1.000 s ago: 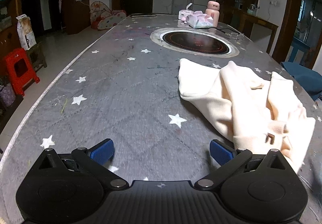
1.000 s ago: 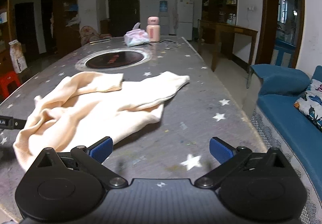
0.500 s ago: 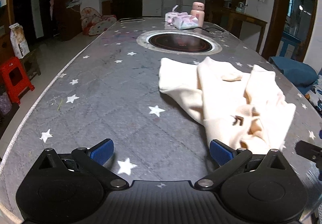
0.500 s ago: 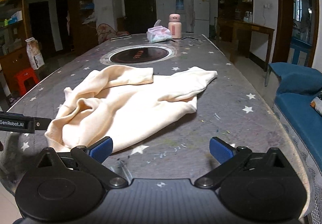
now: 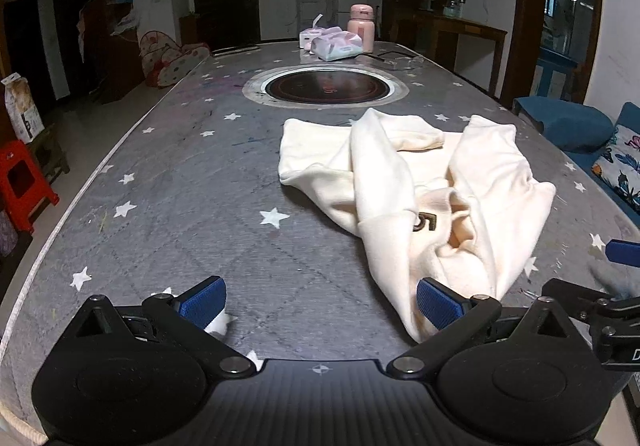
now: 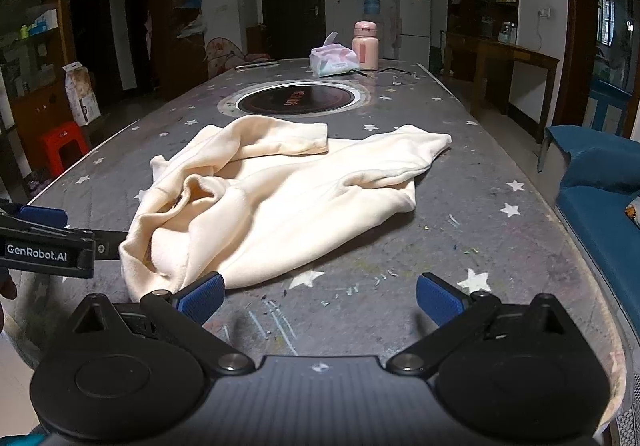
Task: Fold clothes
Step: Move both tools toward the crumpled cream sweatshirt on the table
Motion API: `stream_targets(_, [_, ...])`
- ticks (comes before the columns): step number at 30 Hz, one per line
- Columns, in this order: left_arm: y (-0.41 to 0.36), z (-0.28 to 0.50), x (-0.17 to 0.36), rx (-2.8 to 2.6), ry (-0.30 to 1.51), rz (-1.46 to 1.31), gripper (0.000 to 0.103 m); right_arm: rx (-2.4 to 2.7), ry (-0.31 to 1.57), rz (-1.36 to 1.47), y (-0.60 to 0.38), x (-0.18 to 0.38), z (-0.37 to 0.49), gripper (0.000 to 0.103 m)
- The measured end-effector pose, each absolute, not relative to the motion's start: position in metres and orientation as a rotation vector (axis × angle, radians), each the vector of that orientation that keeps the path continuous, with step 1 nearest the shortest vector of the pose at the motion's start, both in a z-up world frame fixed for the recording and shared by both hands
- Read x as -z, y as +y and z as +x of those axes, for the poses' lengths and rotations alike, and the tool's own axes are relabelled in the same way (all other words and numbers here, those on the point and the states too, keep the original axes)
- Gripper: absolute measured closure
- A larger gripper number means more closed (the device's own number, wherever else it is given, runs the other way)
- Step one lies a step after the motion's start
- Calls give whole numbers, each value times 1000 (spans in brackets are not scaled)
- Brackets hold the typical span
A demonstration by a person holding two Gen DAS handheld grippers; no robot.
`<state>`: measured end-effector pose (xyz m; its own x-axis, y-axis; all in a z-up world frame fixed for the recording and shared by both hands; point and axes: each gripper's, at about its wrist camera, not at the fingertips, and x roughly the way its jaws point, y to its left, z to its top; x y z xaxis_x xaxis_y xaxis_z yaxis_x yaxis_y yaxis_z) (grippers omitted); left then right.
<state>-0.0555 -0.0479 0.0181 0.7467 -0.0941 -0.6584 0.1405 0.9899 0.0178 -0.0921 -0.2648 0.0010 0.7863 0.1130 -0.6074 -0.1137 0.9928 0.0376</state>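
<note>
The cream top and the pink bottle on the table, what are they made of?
The cream top looks like soft, thick knit cloth, maybe fleece: it is matte and slumps in rounded folds. The pink bottle looks like smooth plastic or coated metal, judging by its even, slightly shiny surface; the pictures cannot tell which.

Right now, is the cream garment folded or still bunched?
Bunched. The cream garment lies crumpled on the table, sleeves splayed, no neat fold visible.

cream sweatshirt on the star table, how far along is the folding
Nothing looks folded: the cream sweatshirt lies crumpled on the table, sleeves askew. Nothing is in hand; the left claw and right claw are both open at its near edge. Spreading it flat and every fold are left.
</note>
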Motion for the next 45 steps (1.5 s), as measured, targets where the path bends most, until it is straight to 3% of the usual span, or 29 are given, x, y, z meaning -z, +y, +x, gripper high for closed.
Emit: stream_targets(45, [-72,-68,-24,186,709,131,0,-142,654,-2,-260,-5,-97,0])
